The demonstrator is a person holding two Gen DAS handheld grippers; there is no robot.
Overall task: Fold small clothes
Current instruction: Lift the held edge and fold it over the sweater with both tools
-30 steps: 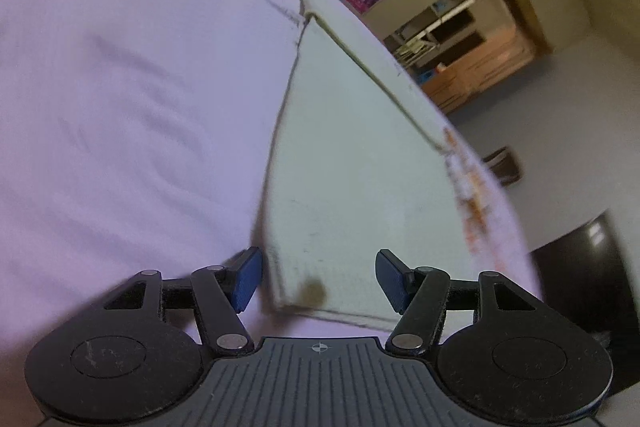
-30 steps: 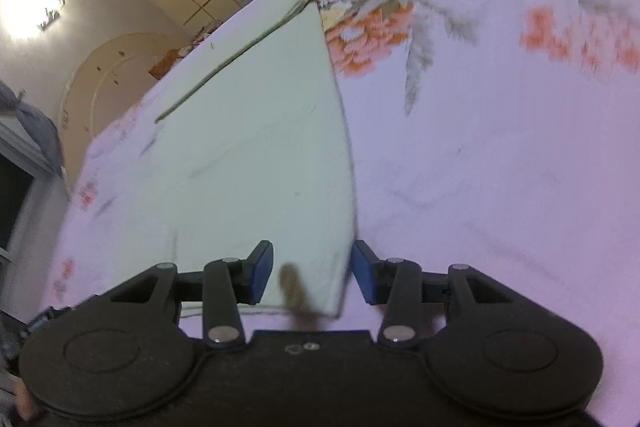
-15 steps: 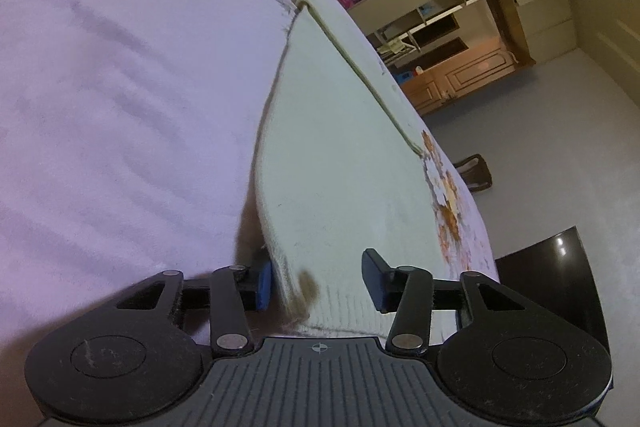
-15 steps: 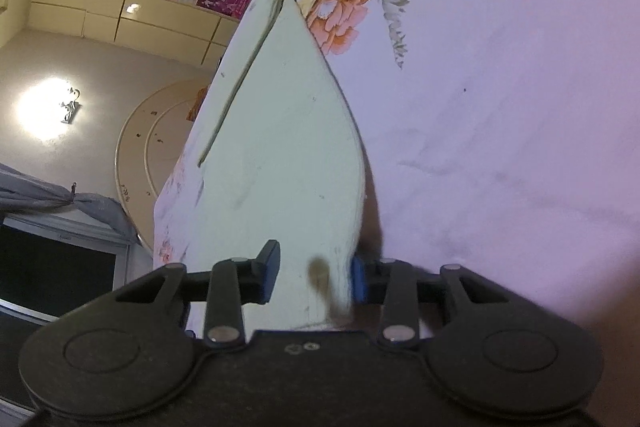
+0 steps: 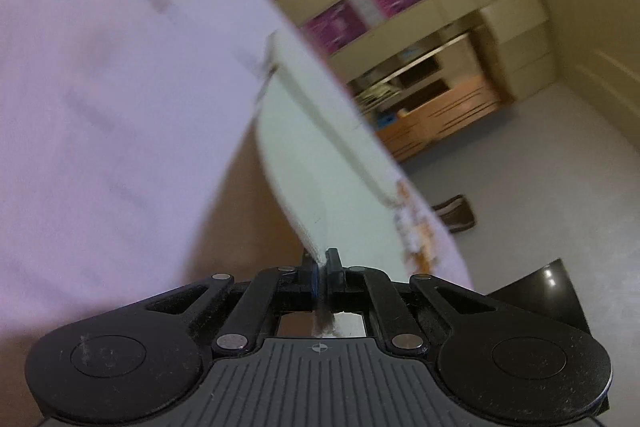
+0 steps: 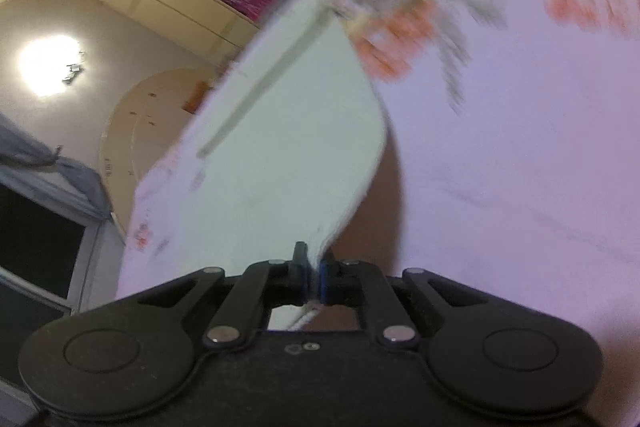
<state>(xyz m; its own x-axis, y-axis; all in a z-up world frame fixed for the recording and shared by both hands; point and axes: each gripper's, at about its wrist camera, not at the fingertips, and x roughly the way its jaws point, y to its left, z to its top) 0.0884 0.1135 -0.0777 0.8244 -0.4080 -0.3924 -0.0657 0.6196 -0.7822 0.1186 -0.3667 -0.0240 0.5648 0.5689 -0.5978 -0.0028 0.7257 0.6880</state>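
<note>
A pale cream garment [image 5: 320,163] lies on a pink sheet [image 5: 100,107] with orange flowers. My left gripper [image 5: 319,267] is shut on its near left corner and holds that corner lifted, with a dark shadow under it. In the right wrist view the same garment [image 6: 280,155] stretches away. My right gripper [image 6: 314,275] is shut on its near right corner, also raised off the sheet [image 6: 520,147]. The far end of the garment rests on the sheet.
Beyond the bed edge are a grey floor [image 5: 540,167], a wooden cabinet [image 5: 440,115], cream wall cupboards with purple posters [image 5: 340,23] and a dark slipper [image 5: 456,213]. A bright lamp [image 6: 48,63] and a dark window [image 6: 36,247] show on the right side.
Both grippers have closed on the garment's near corners and lifted them off the sheet. The near edge now hangs in the air with shadow below.
</note>
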